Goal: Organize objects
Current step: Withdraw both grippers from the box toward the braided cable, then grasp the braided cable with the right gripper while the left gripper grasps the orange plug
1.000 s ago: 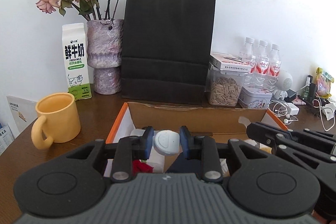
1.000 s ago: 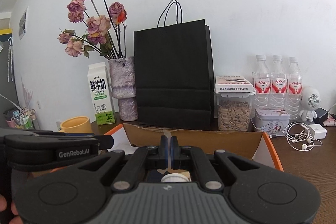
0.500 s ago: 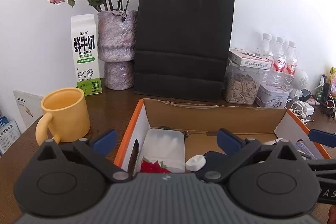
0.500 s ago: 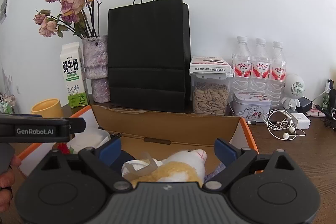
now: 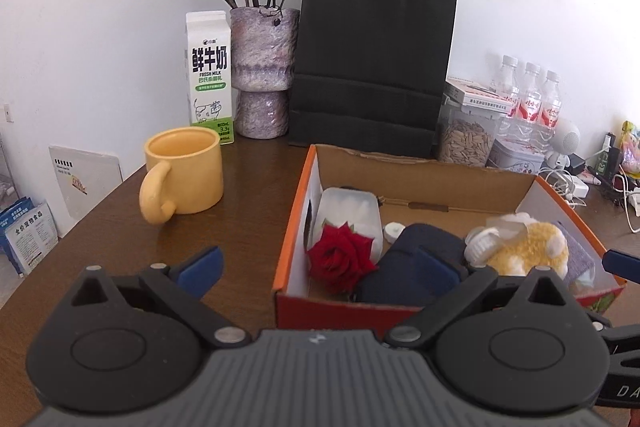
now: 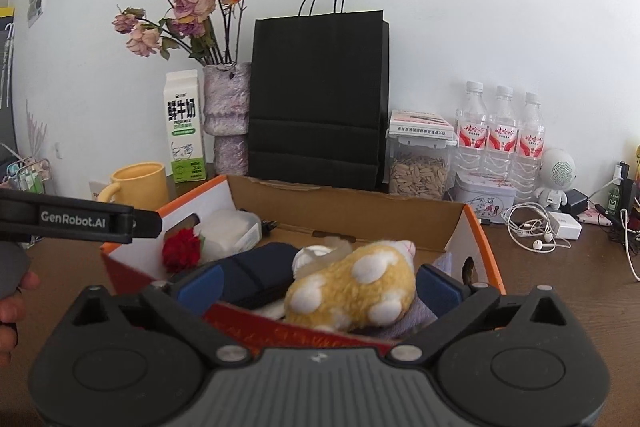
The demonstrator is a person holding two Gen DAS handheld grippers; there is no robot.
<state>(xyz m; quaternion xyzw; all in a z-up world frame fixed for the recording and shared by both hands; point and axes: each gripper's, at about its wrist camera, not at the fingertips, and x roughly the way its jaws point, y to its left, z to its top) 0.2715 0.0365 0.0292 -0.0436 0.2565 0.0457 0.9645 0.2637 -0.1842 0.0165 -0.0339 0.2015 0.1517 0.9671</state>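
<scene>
Box (image 5: 424,171) is seen just ahead and right of the left gripper (image 5: 318,265) in the left wrist view; jaws stand wide, nothing between the pads. Red rose (image 5: 340,259), clear lidded tub (image 5: 348,213), small white cap (image 5: 393,230), dark blue pouch (image 5: 416,267) and yellow plush toy (image 5: 528,247) are all seen lying inside the box, pouch's long axis running away and left from the tool. Yellow mug (image 5: 188,175) is left on the bare wooden table (image 5: 120,227), ahead-left of the left gripper and well apart from the box, so the left hand is judged nearer to it if it is to be packed next. In the right wrist view the right gripper (image 6: 318,285) is opening, near its widest, empty; the plush toy (image 6: 360,287) lies just ahead between the finger lines but untouched, inside the box (image 6: 340,203). Left tool's arm (image 6: 80,221) is seen crossing at far left. Milk carton (image 6: 184,125), vase (image 6: 226,119), black bag (image 6: 320,99) and bottles (image 6: 500,131) line the white wall behind.
</scene>
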